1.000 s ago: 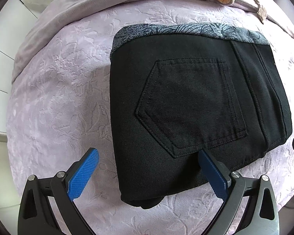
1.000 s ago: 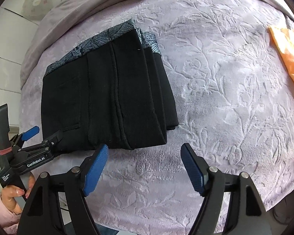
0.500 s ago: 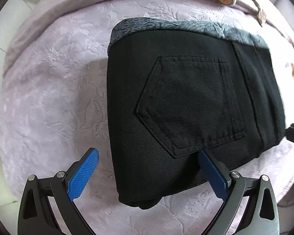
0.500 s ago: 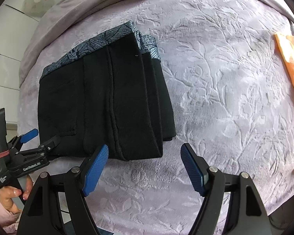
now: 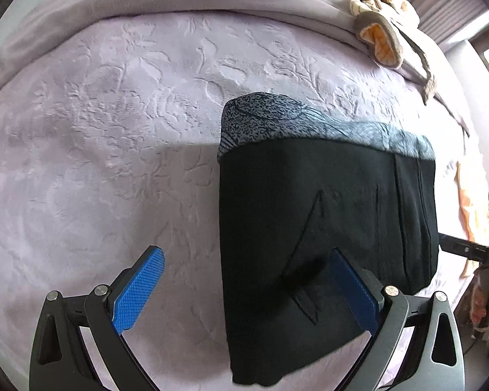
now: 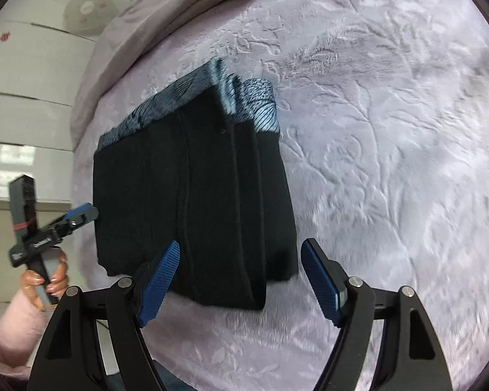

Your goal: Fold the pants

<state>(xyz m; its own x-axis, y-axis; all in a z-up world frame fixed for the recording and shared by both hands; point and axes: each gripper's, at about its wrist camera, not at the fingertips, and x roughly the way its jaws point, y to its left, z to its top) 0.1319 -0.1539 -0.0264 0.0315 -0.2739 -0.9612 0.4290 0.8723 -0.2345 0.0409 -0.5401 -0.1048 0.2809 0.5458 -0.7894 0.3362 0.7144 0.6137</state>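
The black pants (image 5: 326,228) lie folded into a compact rectangle on the lilac bedspread, with a grey patterned waistband (image 5: 309,123) along the far edge. My left gripper (image 5: 244,296) hangs open over the stack's near left edge, one blue pad above the bedspread and the other above the black cloth. In the right wrist view the same pants (image 6: 192,202) fill the centre. My right gripper (image 6: 241,280) stands open, straddling the stack's near right corner without pressing it. The left gripper (image 6: 81,215) also shows at the stack's left side, held by a hand.
The embossed lilac bedspread (image 6: 391,130) stretches wide to the right of the pants. A bunched striped and orange cloth (image 5: 374,16) lies at the far edge on a grey blanket. An orange cloth (image 5: 466,202) peeks in beyond the stack. White drawers (image 6: 23,104) stand left of the bed.
Both grippers have come closer to the pants. In the left wrist view the stack has slid to the right of the frame; in the right wrist view its near corner now sits between the pads.
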